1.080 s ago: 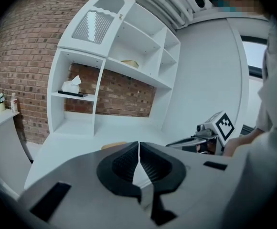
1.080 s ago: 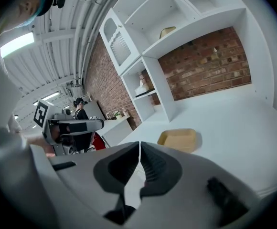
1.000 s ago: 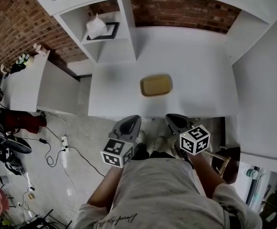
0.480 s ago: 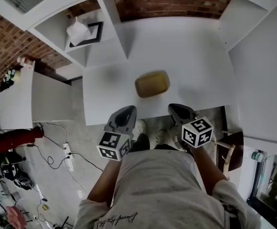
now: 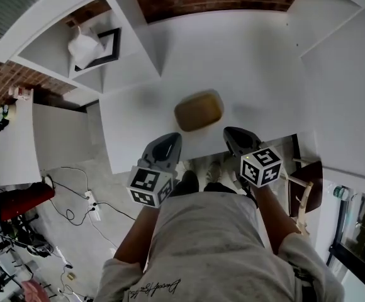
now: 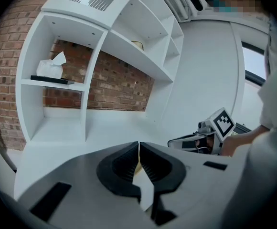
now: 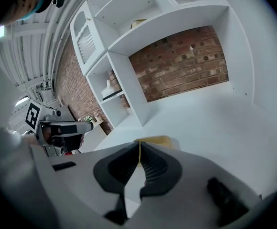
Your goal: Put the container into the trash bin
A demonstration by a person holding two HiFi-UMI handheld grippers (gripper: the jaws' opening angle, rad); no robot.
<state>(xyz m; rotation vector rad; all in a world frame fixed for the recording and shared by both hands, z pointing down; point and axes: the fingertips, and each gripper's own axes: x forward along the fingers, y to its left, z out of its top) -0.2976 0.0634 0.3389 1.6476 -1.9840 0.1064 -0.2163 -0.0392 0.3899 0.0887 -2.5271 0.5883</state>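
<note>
You have a white flat table top (image 5: 258, 74) in front of you. On it lies a yellowish rounded rectangular container (image 5: 198, 110), in the part of the table toward 6 o'clock, close to the near edge. From the container, at about 10 o'clock, a white open shelf unit (image 5: 91, 65) stands at the table's far left corner. One shelf board carries a flat black tray (image 5: 112, 43), and on the tray rests a white tissue pack (image 5: 83, 43).

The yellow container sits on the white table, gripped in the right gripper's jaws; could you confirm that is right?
Not quite: the yellow container does sit on the white table, but ungripped; the right gripper view shows the right gripper shut on nothing, short of it.
</note>
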